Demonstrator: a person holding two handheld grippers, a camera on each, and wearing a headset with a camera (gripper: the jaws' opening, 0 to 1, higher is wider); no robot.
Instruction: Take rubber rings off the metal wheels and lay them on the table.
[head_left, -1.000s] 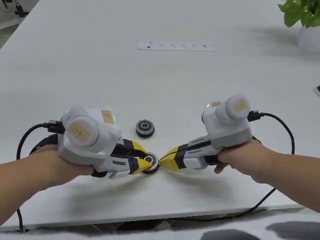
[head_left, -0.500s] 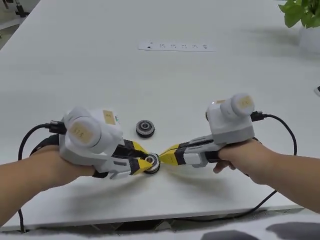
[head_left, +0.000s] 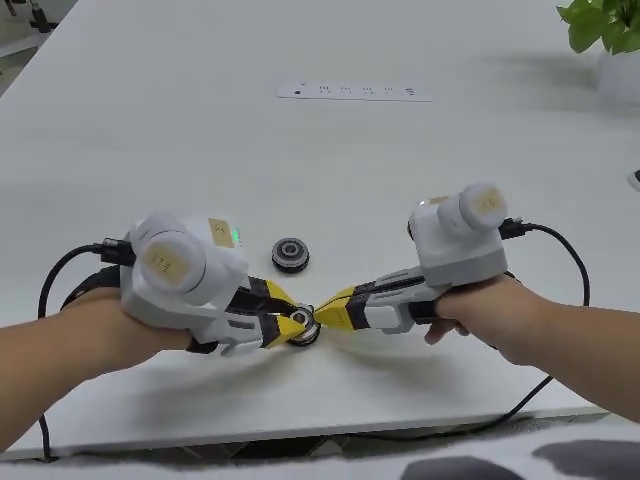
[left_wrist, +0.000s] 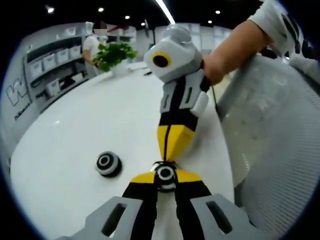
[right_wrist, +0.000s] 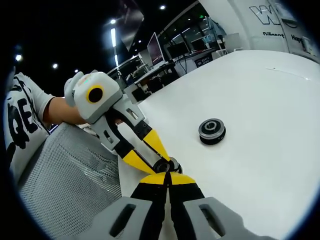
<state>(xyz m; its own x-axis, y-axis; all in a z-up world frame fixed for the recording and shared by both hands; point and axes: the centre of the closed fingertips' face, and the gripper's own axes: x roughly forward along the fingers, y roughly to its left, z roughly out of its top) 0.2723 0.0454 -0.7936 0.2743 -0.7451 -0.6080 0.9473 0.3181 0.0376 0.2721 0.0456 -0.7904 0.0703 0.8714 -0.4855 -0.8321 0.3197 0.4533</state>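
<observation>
Near the front edge of the white counter (head_left: 330, 150), in the head view, the left tool (head_left: 291, 326) and the right tool (head_left: 327, 317) meet nose to nose at the held wheel (head_left: 303, 325). The split looks sensible: one side braces the wheel so the other can work at its rim. The second wheel (head_left: 290, 254) lies flat just behind them, hub upward and axle line upright, apart from both tools.

In the left gripper view, the left tool's jaws are clamped on the held wheel (left_wrist: 165, 175) from either side of its rim. The wheel's round face and hub are turned toward this camera, so its axle runs roughly along the tool. As a squat disc it has no real long axis. The right tool (left_wrist: 168, 158) comes in from the top, its yellow tips touching the wheel's far edge.

In the right gripper view, the right tool's jaws are drawn together with only a slit between them, right at the held wheel (right_wrist: 168, 165). Whether they pinch a lip of rubber there cannot be told. The second wheel (right_wrist: 212, 131) sits well clear, its black rubber ring (right_wrist: 212, 141) on.
</observation>
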